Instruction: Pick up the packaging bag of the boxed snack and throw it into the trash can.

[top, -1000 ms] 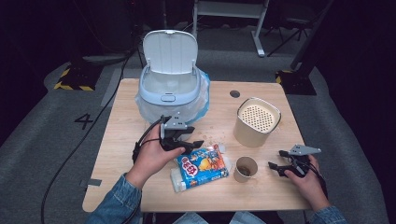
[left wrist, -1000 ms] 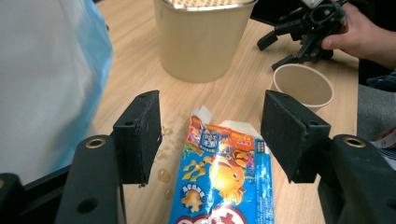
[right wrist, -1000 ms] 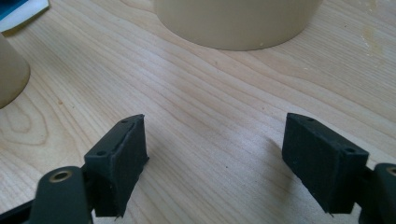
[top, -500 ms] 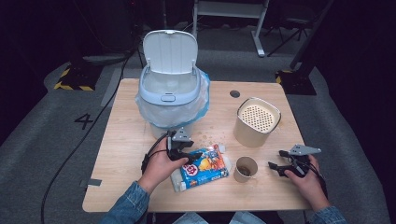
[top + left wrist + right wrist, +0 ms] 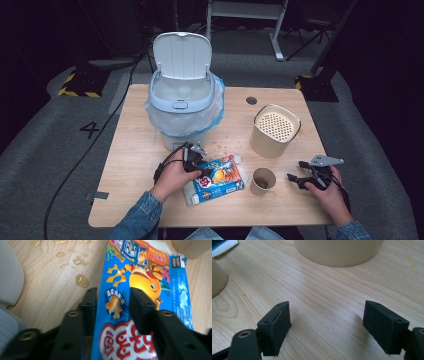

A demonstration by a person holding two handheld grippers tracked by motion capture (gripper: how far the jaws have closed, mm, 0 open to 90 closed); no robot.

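On the left of the high view, a big white bin (image 5: 182, 107) stands at the back of the wooden worktop (image 5: 130, 150). Its lid is flipped up, and a thin plastic bag lines it and hangs over its sides.

Just below the bin, a bit left of the middle of the frame, the left hand (image 5: 172, 175) holds the left gripper (image 5: 198, 167). It is down on the blue carton (image 5: 219, 179). The carton lies flat near the front edge, low in the middle of the frame. It has a yellow cartoon fish and big red letters on it.

In the left gripper view, the two black fingers (image 5: 141, 307) have just been closing. The carton (image 5: 140, 287) is between them. One finger sits at the carton's left edge and the other lies over the fish picture. They look pinched on the carton. Small wet drops (image 5: 82, 281) sit on the wood in the upper left of that view.

Right of the carton stands a small paper cup (image 5: 263, 181). Up and to the right of it is a tall cream can (image 5: 275, 131) with a top full of little holes.

At the lower right of the high view, the right hand (image 5: 327, 187) holds the right gripper (image 5: 295, 179) low over the worktop, apart from the cup. In the right gripper view, its fingers (image 5: 275, 325) are spread apart with bare wood between them. The cream can (image 5: 339, 251) is at the top of that view.
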